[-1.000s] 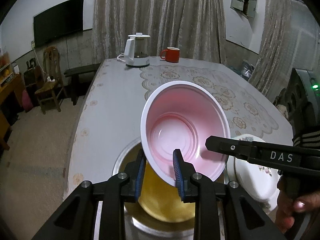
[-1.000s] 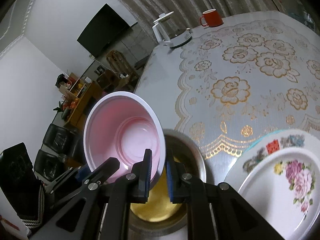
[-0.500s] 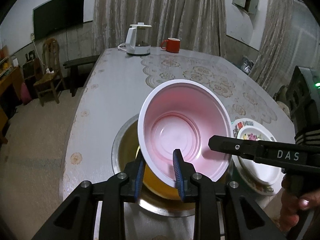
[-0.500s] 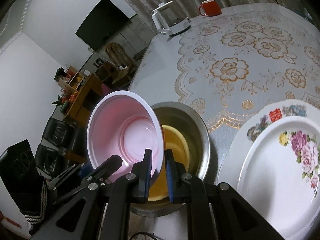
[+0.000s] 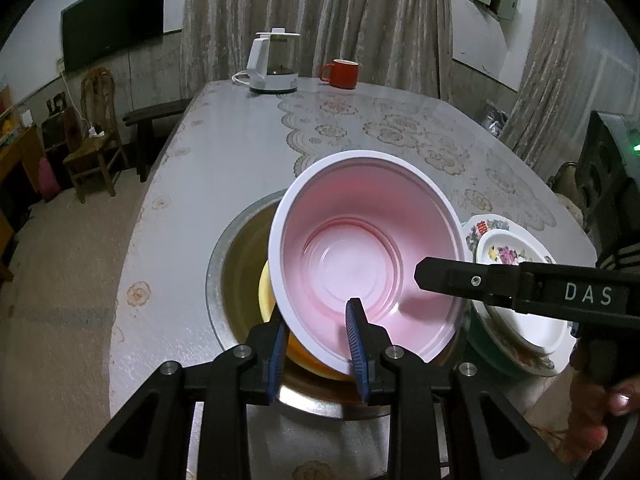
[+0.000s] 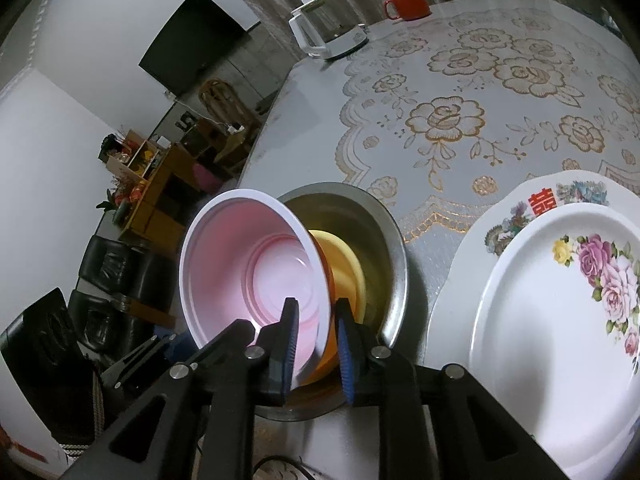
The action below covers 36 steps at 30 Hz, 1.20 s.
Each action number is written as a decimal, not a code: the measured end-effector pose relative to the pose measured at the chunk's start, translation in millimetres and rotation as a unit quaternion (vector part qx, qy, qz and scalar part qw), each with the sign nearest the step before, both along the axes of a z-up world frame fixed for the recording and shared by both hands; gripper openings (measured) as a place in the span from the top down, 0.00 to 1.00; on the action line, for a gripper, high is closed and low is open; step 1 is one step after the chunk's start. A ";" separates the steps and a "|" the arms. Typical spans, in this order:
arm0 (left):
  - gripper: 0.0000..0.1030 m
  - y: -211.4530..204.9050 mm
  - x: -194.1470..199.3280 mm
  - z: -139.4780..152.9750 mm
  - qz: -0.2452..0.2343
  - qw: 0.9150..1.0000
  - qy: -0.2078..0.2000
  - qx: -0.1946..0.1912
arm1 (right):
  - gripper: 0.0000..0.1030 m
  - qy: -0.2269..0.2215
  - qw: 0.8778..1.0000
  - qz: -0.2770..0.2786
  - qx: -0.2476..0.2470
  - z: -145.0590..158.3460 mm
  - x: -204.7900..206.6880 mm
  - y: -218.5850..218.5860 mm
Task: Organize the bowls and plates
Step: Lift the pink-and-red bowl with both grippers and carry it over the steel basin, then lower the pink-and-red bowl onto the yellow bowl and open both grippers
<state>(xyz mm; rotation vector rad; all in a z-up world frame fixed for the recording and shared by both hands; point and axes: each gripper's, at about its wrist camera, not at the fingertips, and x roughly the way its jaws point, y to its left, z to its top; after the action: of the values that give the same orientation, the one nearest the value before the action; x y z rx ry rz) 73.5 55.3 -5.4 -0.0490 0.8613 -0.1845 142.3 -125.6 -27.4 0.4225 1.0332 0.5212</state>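
A pink bowl with a white rim (image 5: 360,264) hangs tilted over a steel basin (image 5: 232,256) that holds a yellow bowl (image 5: 266,292). My left gripper (image 5: 318,346) straddles the pink bowl's near rim, one finger inside and one outside. My right gripper (image 6: 316,344) straddles the rim on the other side; its jaws now stand a little apart around the wall. The pink bowl (image 6: 256,272), basin (image 6: 384,248) and yellow bowl (image 6: 344,268) also show in the right wrist view. Two stacked flowered plates (image 6: 560,304) lie right of the basin.
A white kettle (image 5: 274,64) and a red mug (image 5: 340,74) stand at the table's far end. The lace cloth (image 6: 480,92) covers the table's middle. The table edge (image 5: 132,280) runs close on the left, with chairs beyond.
The pink bowl has come down closer to the yellow bowl in the basin. My right gripper's jaws have parted somewhat around the rim. Both cameras have pulled back and up.
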 end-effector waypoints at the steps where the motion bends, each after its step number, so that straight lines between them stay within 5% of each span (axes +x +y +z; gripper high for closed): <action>1: 0.73 -0.4 0.2 -0.7 0.000 1.000 0.001 0.001 | 0.80 0.001 1.000 -0.001 -0.001 -0.5 -0.4 0.4; 29: 0.72 2.0 5.9 -5.3 0.006 1.000 0.010 0.003 | 0.71 0.027 1.000 -0.013 -0.006 -1.2 -2.5 1.4; 36: 0.72 2.0 8.3 -5.2 0.008 1.000 0.009 0.007 | 0.74 -0.008 1.000 -0.001 -0.028 5.5 -2.5 8.6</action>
<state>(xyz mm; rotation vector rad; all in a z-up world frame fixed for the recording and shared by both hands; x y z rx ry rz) 81.7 57.3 -10.6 -0.0443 0.8789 -0.1625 139.8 -117.0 -21.9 0.3688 1.0289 0.4921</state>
